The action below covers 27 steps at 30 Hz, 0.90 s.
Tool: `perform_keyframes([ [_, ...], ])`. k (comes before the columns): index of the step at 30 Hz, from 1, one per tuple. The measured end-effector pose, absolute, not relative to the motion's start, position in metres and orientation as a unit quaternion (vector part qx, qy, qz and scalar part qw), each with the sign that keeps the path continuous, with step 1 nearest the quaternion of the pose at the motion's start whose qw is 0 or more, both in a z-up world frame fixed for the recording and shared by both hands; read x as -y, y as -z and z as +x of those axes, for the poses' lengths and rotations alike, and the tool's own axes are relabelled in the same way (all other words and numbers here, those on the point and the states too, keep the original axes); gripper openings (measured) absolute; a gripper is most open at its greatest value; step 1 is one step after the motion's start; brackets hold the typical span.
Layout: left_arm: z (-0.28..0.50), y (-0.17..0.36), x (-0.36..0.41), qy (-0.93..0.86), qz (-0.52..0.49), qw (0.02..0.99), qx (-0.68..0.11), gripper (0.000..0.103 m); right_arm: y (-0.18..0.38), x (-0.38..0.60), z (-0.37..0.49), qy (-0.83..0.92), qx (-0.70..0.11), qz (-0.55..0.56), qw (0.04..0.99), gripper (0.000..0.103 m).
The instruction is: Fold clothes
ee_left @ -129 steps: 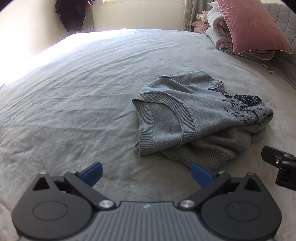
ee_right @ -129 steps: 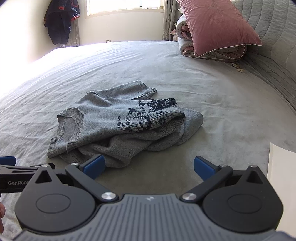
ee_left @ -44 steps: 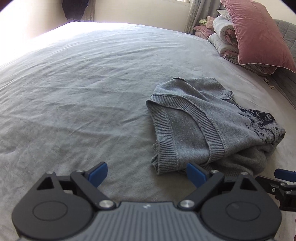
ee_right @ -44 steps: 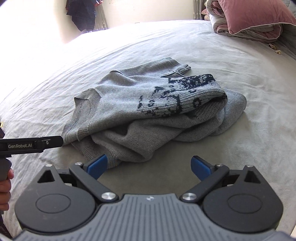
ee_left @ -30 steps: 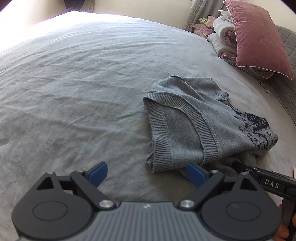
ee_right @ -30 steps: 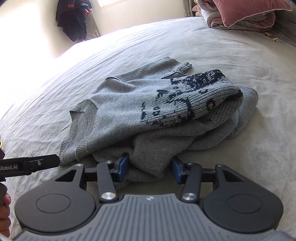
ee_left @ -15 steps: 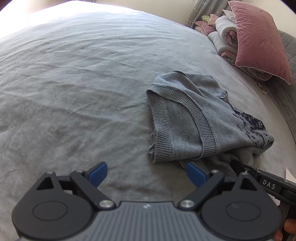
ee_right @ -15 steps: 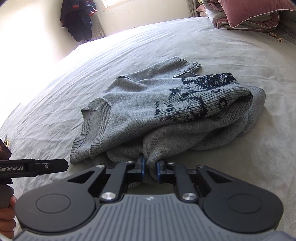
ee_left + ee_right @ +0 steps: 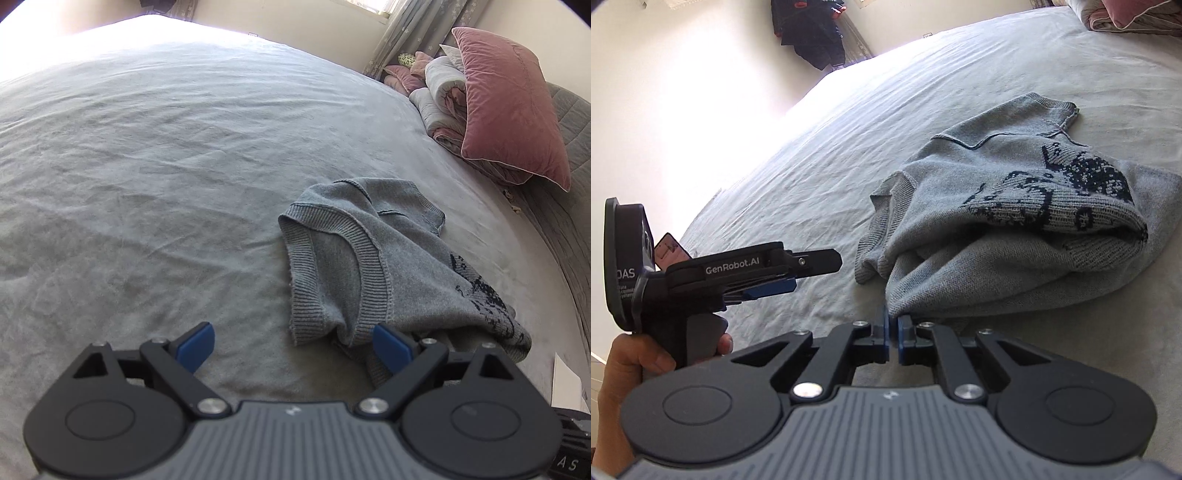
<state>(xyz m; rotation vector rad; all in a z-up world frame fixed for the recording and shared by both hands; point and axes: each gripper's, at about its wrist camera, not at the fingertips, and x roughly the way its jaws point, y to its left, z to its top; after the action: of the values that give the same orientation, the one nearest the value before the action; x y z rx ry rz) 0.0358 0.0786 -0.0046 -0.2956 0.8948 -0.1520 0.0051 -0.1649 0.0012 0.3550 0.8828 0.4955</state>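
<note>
Since a second ago the right gripper [image 9: 893, 328] has clamped its blue pads on the near edge of the crumpled grey knit sweater with a dark pattern [image 9: 1015, 221] and lifted it slightly off the grey bedsheet [image 9: 166, 166]; the left gripper [image 9: 291, 341] – jaws spread wide, grasping nothing – hovers beside the garment.

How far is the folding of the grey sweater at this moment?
Nothing looks folded yet: the grey sweater lies crumpled on the bed. In hand: the right tool is shut on the sweater's near edge. The left tool is open and holds nothing. Left to do: spread the sweater flat, then make every fold.
</note>
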Motion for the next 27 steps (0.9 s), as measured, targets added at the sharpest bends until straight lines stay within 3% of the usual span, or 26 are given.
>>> perform_keyframes([
  [10, 0.037, 0.018, -0.073, 0.149, -0.212, 0.838, -0.480, 0.093, -0.001, 0.158, 0.010, -0.241, -0.437, 0.142, 0.855, 0.009],
  [16, 0.043, 0.033, -0.051, 0.179, -0.254, 0.803, -0.508, 0.087, 0.001, 0.165, 0.007, -0.237, -0.440, 0.137, 0.855, 0.014],
  [18, 0.044, 0.036, -0.041, 0.178, -0.244, 0.804, -0.512, 0.086, 0.001, 0.169, 0.006, -0.231, -0.436, 0.128, 0.860, 0.022],
  [20, 0.045, 0.038, -0.032, 0.179, -0.235, 0.804, -0.516, 0.084, 0.000, 0.175, 0.003, -0.217, -0.430, 0.112, 0.869, 0.048],
  [27, 0.049, 0.040, -0.016, 0.196, -0.226, 0.806, -0.510, 0.080, -0.003, 0.210, -0.001, -0.185, -0.414, 0.111, 0.885, 0.060],
])
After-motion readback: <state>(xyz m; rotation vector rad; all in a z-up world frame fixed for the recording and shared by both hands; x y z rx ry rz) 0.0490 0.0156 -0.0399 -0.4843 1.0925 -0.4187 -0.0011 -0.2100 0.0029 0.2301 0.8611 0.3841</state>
